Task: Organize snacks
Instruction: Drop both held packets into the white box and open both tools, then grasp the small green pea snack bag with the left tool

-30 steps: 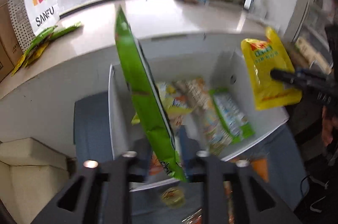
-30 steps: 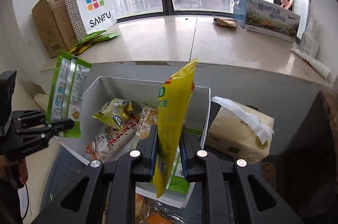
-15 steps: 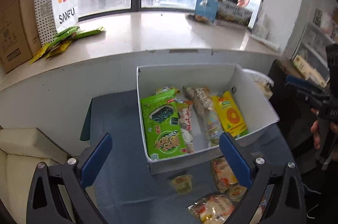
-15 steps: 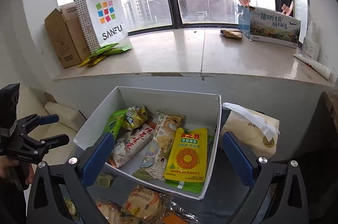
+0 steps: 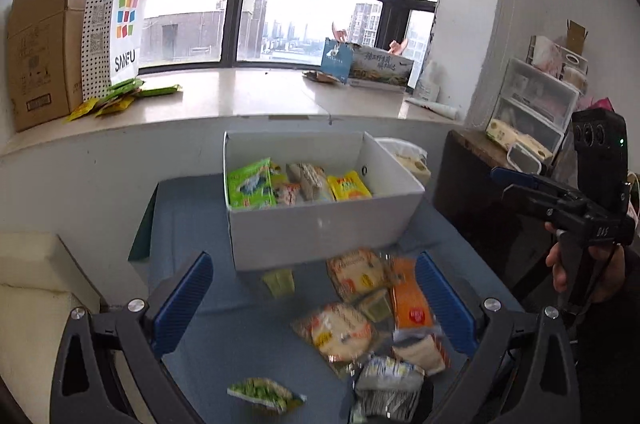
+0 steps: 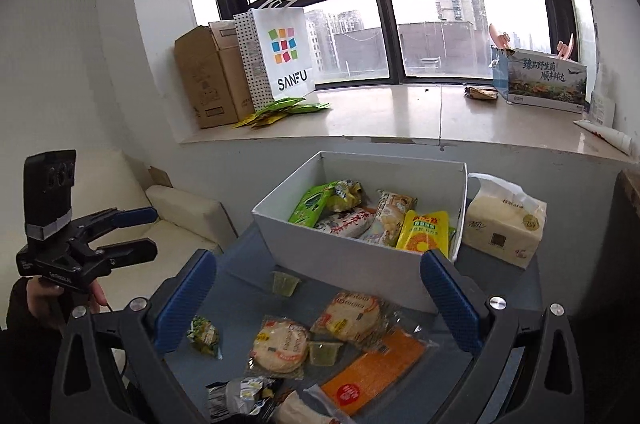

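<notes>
Both grippers are hanging wide apart and holding nothing. Ahead of the left gripper (image 5: 312, 298), beyond its spread fingers, the white box (image 5: 320, 228) is sitting on the blue cloth (image 5: 188, 224) with a green packet (image 5: 250, 184) and a yellow packet (image 5: 350, 186) lying inside. Between and just below the right gripper (image 6: 318, 298), loose snacks are lying outside the box: two round cracker packs (image 6: 280, 350), an orange packet (image 6: 372, 372) and a small jelly cup (image 6: 285, 283). A tissue pack (image 6: 504, 224) is standing just right of the box.

high-rise apartment room: wide black-framed window (image 6: 380, 4) over city towers, cream cushioned sofa (image 6: 176, 216), clear plastic drawer unit (image 5: 536, 104).
</notes>
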A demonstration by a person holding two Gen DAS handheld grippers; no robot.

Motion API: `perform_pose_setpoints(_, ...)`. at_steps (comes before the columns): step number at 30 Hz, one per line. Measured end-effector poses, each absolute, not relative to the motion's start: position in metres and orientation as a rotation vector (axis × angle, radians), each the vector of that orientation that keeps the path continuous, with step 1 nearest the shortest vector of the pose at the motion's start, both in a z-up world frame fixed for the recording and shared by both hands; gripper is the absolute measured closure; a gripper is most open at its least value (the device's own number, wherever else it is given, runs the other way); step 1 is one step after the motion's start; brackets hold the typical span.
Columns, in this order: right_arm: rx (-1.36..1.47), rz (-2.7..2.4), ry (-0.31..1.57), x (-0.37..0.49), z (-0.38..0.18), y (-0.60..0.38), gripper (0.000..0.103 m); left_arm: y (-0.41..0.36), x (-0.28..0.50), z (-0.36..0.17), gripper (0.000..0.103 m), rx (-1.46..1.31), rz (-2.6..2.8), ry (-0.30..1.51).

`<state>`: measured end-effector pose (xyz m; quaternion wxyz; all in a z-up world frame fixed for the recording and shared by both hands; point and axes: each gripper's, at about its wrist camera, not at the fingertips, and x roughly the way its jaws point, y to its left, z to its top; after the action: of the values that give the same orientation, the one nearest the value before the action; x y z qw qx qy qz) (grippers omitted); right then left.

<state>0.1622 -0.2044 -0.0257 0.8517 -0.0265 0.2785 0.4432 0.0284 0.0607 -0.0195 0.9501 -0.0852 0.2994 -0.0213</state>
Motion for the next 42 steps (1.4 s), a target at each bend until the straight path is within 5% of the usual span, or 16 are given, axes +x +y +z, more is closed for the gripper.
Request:
perform_pose_setpoints(15,0.033,0.882,0.642,0.112,-0.073,-0.262,0.000,0.059,-0.012,-0.062,0.000,-0.318,-0.050,0.662)
perform_pose_setpoints(33,-0.019,0.883,0.649,0.107,-0.079,-0.249,0.000,0.067,0.037,-0.160,0.002,-0.212,0.031,0.990)
perform_pose_setpoints(35,-0.019,0.883,0.652,0.107,-0.079,-0.248,0.000,0.065,0.038,-0.168,0.008,-0.183,0.030,1.007)
perform_pose_setpoints(39,-0.023,0.883,0.661,0.107,-0.082,-0.246,0.000,0.068,0.041,-0.180,0.048,-0.176,0.027,1.036)
perform_pose_setpoints(42,-0.026,0.882,0.671,0.107,-0.084,-0.244,0.000,0.072,0.038,-0.177,0.066,-0.194,0.019,1.009)
